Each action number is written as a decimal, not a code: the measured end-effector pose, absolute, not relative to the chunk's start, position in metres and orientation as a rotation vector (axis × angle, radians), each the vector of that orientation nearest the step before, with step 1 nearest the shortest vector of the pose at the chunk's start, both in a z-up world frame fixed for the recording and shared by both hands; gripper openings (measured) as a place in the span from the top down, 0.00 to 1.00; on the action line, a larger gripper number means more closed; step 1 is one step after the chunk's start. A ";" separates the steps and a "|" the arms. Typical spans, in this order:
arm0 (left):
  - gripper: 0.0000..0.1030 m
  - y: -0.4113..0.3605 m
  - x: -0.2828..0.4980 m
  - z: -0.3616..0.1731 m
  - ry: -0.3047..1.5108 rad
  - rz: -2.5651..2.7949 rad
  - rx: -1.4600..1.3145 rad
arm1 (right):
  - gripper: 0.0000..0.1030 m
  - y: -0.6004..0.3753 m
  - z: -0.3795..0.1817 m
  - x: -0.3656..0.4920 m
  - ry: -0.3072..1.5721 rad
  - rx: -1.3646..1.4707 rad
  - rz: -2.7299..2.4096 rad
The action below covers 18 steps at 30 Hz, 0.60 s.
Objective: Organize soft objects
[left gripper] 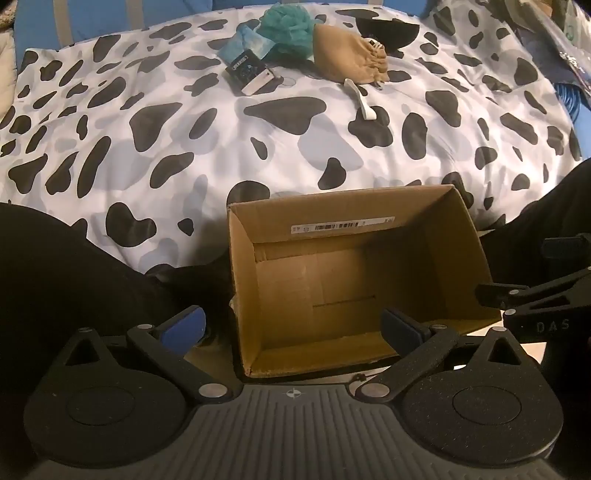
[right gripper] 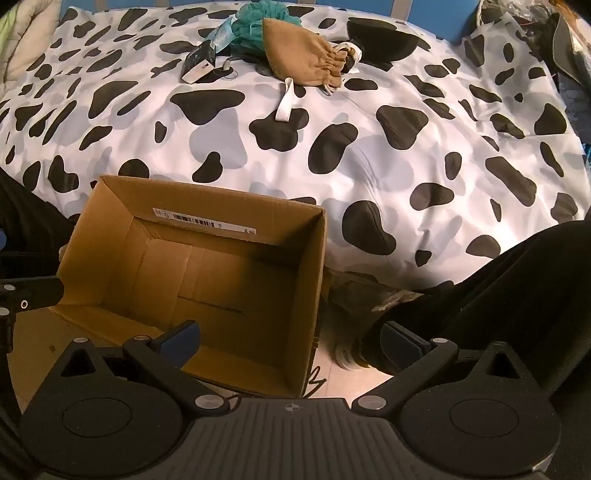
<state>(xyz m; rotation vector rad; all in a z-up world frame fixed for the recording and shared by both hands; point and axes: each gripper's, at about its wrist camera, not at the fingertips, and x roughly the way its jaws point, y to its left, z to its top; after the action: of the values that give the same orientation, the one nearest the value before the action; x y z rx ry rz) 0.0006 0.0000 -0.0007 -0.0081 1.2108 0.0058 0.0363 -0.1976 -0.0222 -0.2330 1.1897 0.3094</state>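
Left wrist view shows both the left gripper (left gripper: pixel 291 328) and right gripper (right gripper: pixel 290 341) spread and holding nothing above the bare cardboard box (left gripper: pixel 458 236); reach first for the tan drawstring pouch (left gripper: pixel 347 55), gripping its bunched neck.

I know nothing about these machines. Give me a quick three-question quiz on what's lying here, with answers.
1. True or false: the cardboard box already holds something.
2. Which lies nearest the box: A) teal sponge, B) tan pouch, C) white strap?
3. Fill in: both the left gripper and right gripper are ____.

Key: 1 false; 2 C; 3 open.
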 end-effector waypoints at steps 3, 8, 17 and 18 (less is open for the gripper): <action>0.00 0.000 0.001 -0.001 1.214 0.005 -0.002 | 0.00 -0.196 -0.021 0.036 1.191 -0.239 0.308; 0.00 0.004 0.002 0.001 1.212 0.007 0.003 | 0.00 -0.198 -0.022 0.037 1.176 -0.206 0.326; 0.00 0.003 0.003 0.000 1.206 0.001 -0.006 | 0.00 -0.200 -0.016 0.042 1.171 -0.171 0.327; 0.00 0.003 0.004 0.000 1.209 -0.002 -0.009 | 0.00 -0.201 -0.016 0.040 1.129 -0.166 0.336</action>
<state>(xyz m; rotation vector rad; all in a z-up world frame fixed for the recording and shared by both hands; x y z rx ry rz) 0.0040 0.0028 -0.0005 -0.0088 1.2095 -0.0015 0.0399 -0.2008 -0.0159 -0.1656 1.1289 0.3365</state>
